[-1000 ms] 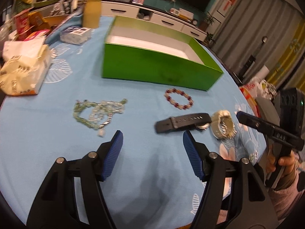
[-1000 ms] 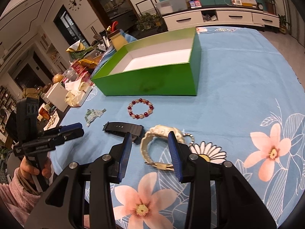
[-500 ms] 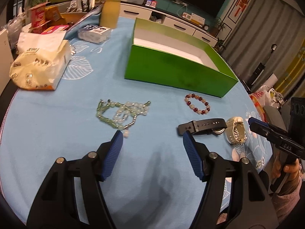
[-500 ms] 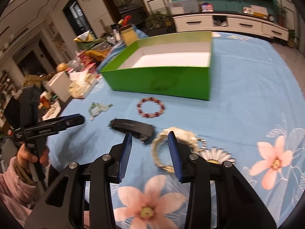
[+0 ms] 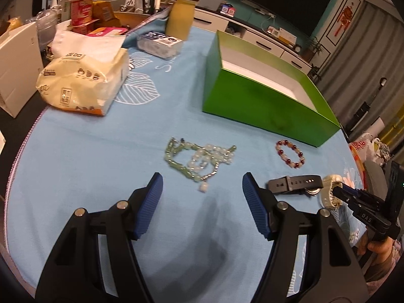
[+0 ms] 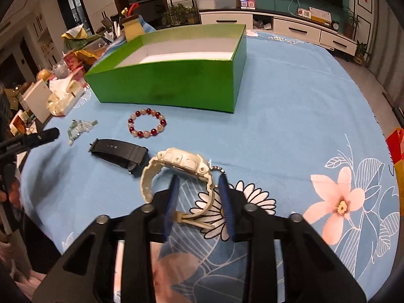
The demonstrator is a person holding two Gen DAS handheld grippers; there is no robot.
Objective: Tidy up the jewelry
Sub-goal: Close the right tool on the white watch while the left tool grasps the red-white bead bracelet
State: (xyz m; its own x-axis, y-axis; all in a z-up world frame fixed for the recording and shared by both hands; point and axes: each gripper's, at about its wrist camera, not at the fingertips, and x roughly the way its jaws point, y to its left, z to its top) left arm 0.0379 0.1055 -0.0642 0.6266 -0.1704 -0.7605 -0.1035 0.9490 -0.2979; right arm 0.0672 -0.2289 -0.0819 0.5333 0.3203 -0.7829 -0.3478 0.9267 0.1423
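On the blue flowered tablecloth lie a green bead necklace [image 5: 199, 159], a red-and-pale bead bracelet [image 5: 290, 152], a black watch [image 5: 294, 184] and a white watch [image 6: 179, 161]. Behind them stands an open green box [image 5: 265, 106]. My left gripper [image 5: 202, 176] is open just short of the necklace, whose pale pendant lies between the fingertips. My right gripper [image 6: 198, 176] is low over the white watch and its jaws are closing. One pad sits inside the strap loop and the other outside, with a gap still showing. The bracelet [image 6: 146, 123] and black watch [image 6: 118, 150] lie beyond it.
A tissue pack [image 5: 80, 83], a small wrapped packet [image 5: 160, 43] and a yellow jar [image 5: 180, 21] stand at the far left with other clutter. The table's rounded edge [image 5: 22, 151] runs close on the left. A red and yellow object [image 6: 396, 151] sits at the right edge.
My left gripper has swung left until the green necklace lies ahead of its fingers. My right gripper has dropped onto the white watch and its jaws have narrowed around the strap.
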